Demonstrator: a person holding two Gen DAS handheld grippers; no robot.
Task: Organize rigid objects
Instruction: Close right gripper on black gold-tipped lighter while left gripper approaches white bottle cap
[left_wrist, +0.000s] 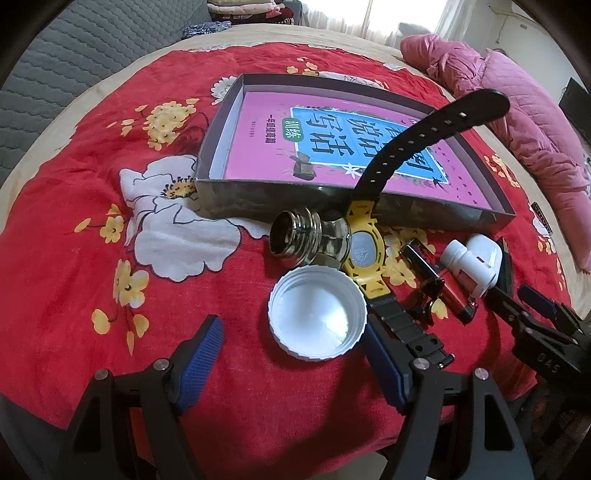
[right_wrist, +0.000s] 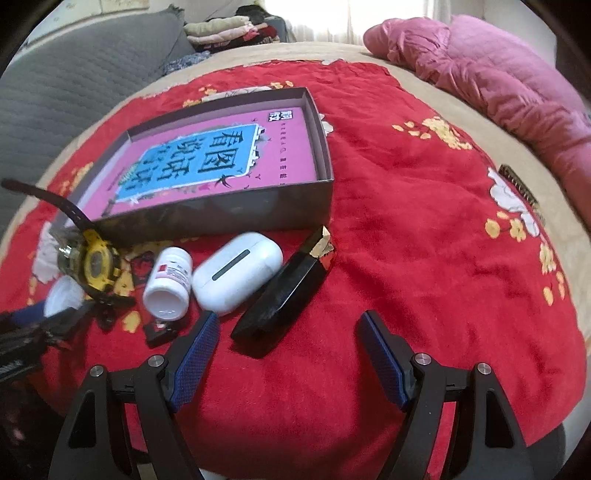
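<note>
Currently, largest first: box (right_wrist: 221, 218), straight ahead of both your hand-held grippers, holding only a pink book.
Black case (right_wrist: 280, 291): just ahead-left of your right hand-held gripper (right_wrist: 288, 347), jaws apart, empty; long axis runs away and rightward, gold end far.
White cap (left_wrist: 317, 317): between the spread jaws of your left hand-held gripper (left_wrist: 291, 350), open side up, ungripped.

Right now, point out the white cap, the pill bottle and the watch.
white cap (left_wrist: 317, 314): left wrist view, on its inner floor.
pill bottle (right_wrist: 170, 280): right wrist view, on its labelled side.
watch (left_wrist: 364, 251): left wrist view, on the metal case back.
</note>
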